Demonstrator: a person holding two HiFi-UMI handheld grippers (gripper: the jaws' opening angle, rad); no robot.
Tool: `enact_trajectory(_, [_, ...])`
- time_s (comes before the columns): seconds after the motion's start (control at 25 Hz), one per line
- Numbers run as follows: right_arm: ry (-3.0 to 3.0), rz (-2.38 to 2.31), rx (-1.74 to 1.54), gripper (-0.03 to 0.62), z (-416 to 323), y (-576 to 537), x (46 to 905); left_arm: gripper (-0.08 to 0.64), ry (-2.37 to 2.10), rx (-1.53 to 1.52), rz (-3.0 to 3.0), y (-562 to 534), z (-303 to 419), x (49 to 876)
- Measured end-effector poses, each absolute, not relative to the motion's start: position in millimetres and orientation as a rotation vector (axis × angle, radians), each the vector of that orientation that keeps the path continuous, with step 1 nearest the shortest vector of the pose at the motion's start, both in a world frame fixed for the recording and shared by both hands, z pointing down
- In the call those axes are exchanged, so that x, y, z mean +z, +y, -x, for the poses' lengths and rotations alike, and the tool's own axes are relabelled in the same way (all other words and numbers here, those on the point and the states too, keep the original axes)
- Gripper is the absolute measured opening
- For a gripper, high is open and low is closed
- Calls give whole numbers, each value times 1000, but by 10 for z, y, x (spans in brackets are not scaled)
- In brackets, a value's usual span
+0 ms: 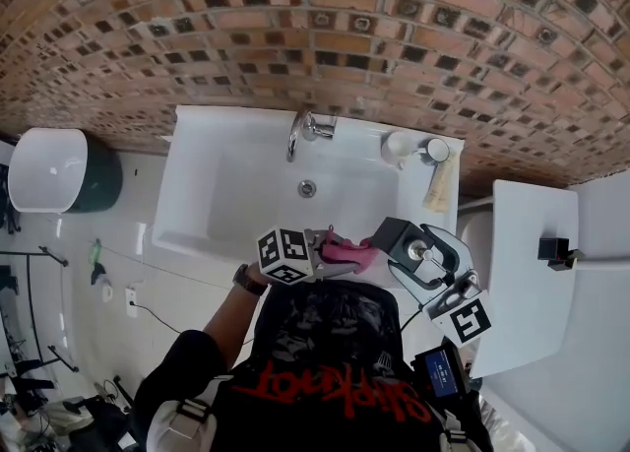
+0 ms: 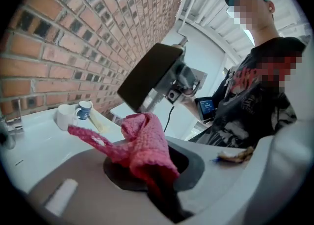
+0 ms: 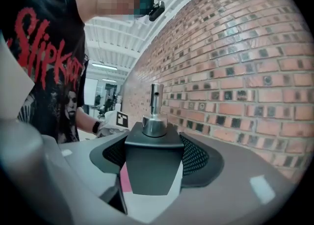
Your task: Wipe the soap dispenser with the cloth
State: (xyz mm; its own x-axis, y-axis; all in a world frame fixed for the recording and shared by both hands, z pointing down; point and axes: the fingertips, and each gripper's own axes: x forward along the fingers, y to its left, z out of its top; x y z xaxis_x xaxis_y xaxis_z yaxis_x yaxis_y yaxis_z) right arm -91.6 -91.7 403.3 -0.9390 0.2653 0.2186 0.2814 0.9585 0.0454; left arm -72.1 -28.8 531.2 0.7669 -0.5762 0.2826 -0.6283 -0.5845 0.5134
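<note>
In the head view the dark grey soap dispenser [image 1: 397, 237] with its chrome pump [image 1: 421, 254] hangs in the air over the sink's front edge, and my right gripper [image 1: 409, 245] is shut on it. My left gripper [image 1: 340, 253] is shut on a pink knitted cloth [image 1: 346, 248], which reaches toward the dispenser's left side. The left gripper view shows the cloth [image 2: 144, 143] bunched between the jaws of the left gripper [image 2: 147, 170], with the dispenser [image 2: 149, 78] just beyond it. In the right gripper view the dispenser [image 3: 153, 162] fills the jaws of the right gripper [image 3: 152, 170], pump [image 3: 155, 116] upright, and a bit of pink cloth [image 3: 125, 179] peeks beside it.
Below the grippers is a white sink [image 1: 212, 189] with a chrome faucet [image 1: 307, 128] against a brick wall [image 1: 325, 36]. A white cup [image 1: 399, 145] and a small bottle [image 1: 436, 150] stand on its right rim. A white surface [image 1: 532, 273] with a small black object [image 1: 554, 249] lies right.
</note>
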Motion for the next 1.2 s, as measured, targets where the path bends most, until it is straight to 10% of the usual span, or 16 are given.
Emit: enact_trajectory(1.2, [-2727,942,-239,311,655,11,4103,57,-1259,-94,-2719,-285,1085,3764])
